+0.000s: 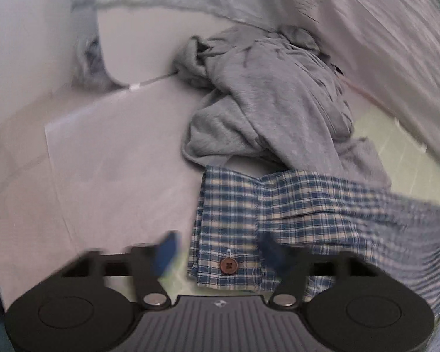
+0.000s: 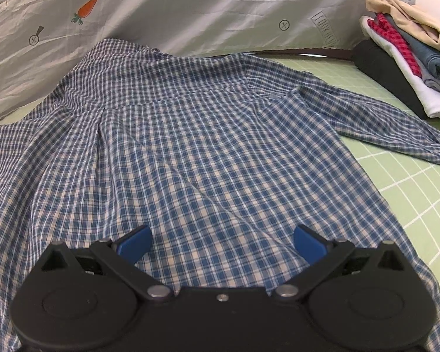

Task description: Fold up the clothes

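Lying crumpled on the grey surface [image 1: 108,146], a grey sweatshirt [image 1: 278,108] is seen just beyond the shirt's cuff [image 1: 234,234] in the left wrist view, its hem touching the cuff's far edge. A pale printed sheet [image 2: 190,6] is draped behind everything, and a stack [image 2: 407,64] of folded clothes is set at the far right on the green mat [image 2: 410,190], close to the right sleeve [image 2: 381,120]. The shirt [image 2: 176,146] is checked in blue and white and is spread back upward on the mat, lightly creased, with a centre pleat below the yoke. Its collar is pointed far, its hem near, so the long axis runs near to far; the right sleeve is stretched out rightward. The left gripper [image 1: 220,252] is held with fingers partly spread either side of the buttoned cuff; whether cloth is touched cannot be told through the blur. The right gripper [image 2: 222,245] is held over the hem with fingers spread wide, nothing pinched.
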`<state>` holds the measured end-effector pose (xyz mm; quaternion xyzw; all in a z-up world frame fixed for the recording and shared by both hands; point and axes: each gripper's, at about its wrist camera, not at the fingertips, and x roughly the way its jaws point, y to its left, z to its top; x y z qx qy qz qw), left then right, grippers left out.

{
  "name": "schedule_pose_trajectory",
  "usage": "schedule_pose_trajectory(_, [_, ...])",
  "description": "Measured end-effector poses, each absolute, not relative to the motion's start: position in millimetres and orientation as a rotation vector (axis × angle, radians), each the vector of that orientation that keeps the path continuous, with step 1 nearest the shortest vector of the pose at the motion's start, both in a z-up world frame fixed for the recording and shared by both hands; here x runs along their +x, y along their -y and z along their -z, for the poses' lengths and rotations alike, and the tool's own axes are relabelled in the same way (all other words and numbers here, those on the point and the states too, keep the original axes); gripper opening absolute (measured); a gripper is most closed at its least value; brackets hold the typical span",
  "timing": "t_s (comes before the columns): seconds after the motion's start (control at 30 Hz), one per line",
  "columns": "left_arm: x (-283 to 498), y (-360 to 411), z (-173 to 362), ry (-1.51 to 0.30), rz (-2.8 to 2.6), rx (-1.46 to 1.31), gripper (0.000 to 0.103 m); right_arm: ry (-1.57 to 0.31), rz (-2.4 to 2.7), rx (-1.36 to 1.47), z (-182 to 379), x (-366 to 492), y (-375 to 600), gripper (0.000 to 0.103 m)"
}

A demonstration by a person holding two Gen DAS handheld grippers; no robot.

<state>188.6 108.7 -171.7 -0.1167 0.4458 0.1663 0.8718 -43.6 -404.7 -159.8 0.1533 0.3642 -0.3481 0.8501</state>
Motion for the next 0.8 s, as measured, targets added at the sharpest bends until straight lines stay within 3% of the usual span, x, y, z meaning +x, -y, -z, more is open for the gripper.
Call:
schedule_pose_trajectory(0.13, [182.4, -97.9, 168.4, -0.903, -0.358, -0.217, 0.004, -0.756, 0.736, 0.319, 160.2, -44.5, 404.5, 0.103])
schedule_pose_trajectory(0.4, [142.3, -125.0, 135.8, -0.929, -0.351, -0.423, 0.004, -0.746, 0.737, 0.313, 160.8, -45.0, 404.5, 0.103])
schedule_pose_trajectory(0.8, [122.1, -141.7, 170.2, -1.022, -0.406, -0.518, 0.005, -0.733, 0.737, 0.307, 162.6, -46.8, 405.5, 0.103])
